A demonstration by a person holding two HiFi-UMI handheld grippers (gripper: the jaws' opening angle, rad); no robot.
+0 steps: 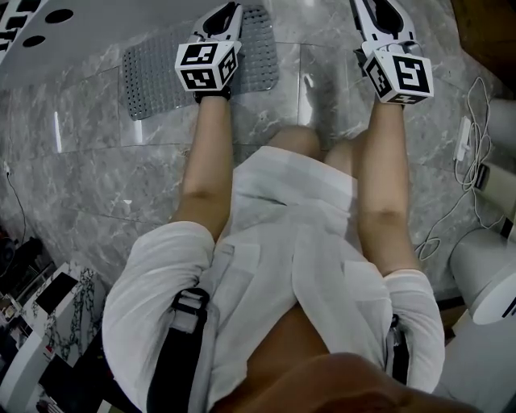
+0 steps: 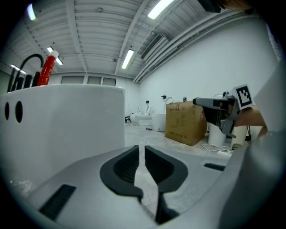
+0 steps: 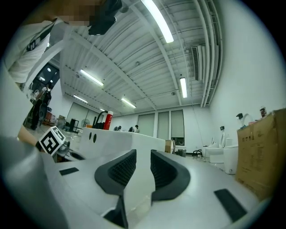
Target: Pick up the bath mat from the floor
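Lying flat on the marble floor (image 1: pixel 97 177), one grey bath mat (image 1: pixel 157 77) sat far left beside the white tub (image 1: pixel 72 32), seen only in the head view. Two grippers hung empty: left gripper (image 1: pixel 228 11) jaws closed, right gripper (image 1: pixel 377 12) jaws slightly apart. Gripper views added one red bottle (image 2: pixel 47 67) and one cardboard box (image 2: pixel 185 123).

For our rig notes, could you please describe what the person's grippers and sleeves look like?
The left gripper and the right gripper both have pale grey bodies with black, ribbed jaw pads. Each carries a white cube printed with black square markers. The person wears short white sleeves, and the forearms are uncovered.
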